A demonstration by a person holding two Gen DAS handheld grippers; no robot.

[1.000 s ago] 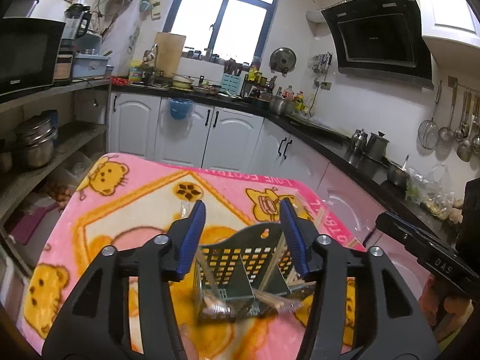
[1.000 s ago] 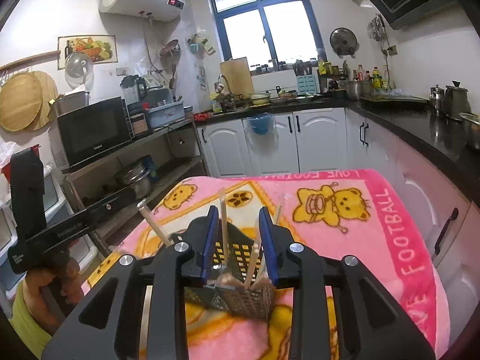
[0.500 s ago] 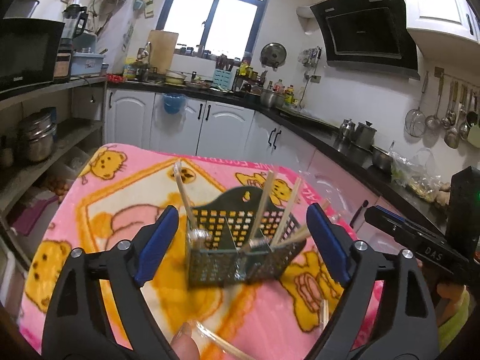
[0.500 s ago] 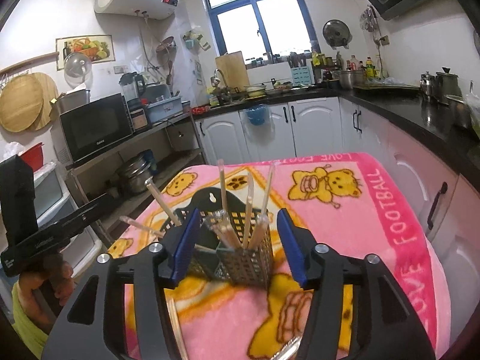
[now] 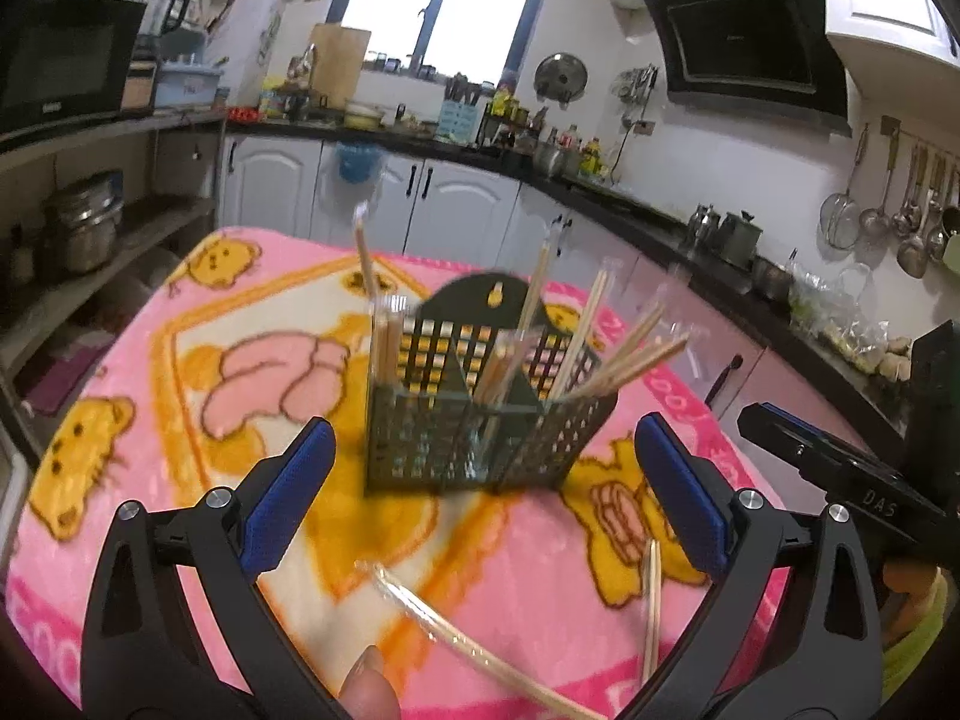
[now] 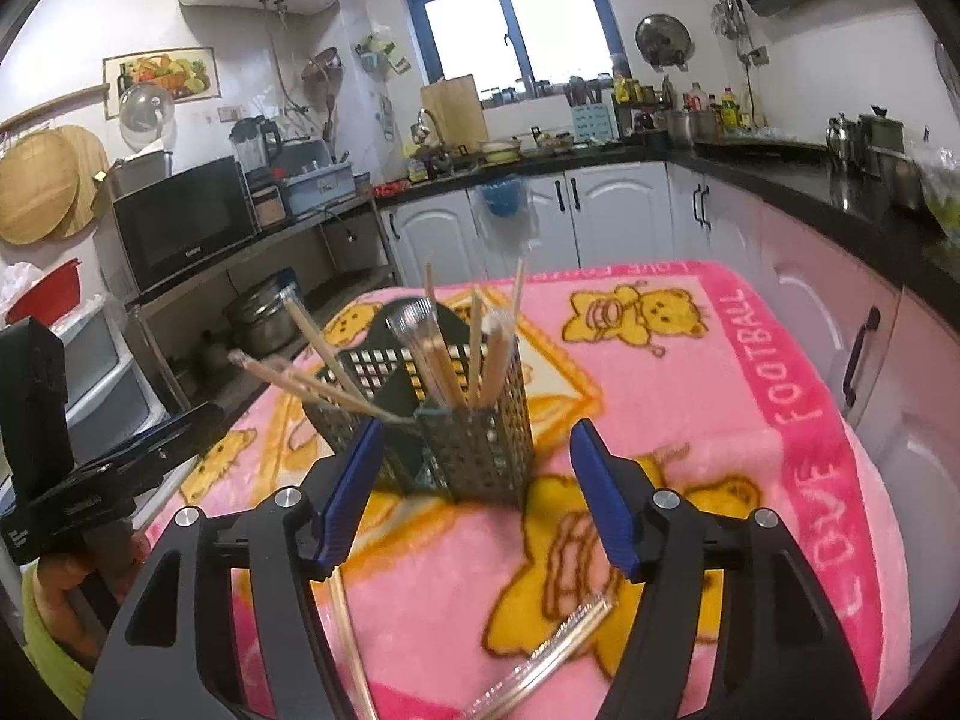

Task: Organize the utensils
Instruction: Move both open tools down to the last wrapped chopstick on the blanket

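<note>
A dark green perforated utensil caddy (image 5: 480, 420) stands upright on the pink blanket (image 5: 180, 360), holding several wrapped wooden chopsticks (image 5: 576, 330) that lean outward. It also shows in the right wrist view (image 6: 474, 438). My left gripper (image 5: 480, 492) is open and empty, just in front of the caddy. My right gripper (image 6: 477, 492) is open and empty, near the caddy's other side. Loose wrapped chopsticks (image 5: 456, 642) and a bare pair (image 5: 651, 600) lie on the blanket in front of the left gripper. A wrapped pair (image 6: 540, 660) and a single stick (image 6: 351, 648) lie below the right gripper.
The blanket covers a small table with edges on all sides. Kitchen cabinets (image 6: 528, 222) and a black counter (image 5: 660, 210) run behind and to the right. Shelves with pots (image 5: 84, 228) and a microwave (image 6: 180, 216) stand on the left.
Both grippers opened wider and drew back from the caddy. The caddy now stands free on the blanket, and loose chopsticks on the blanket have come into view.
</note>
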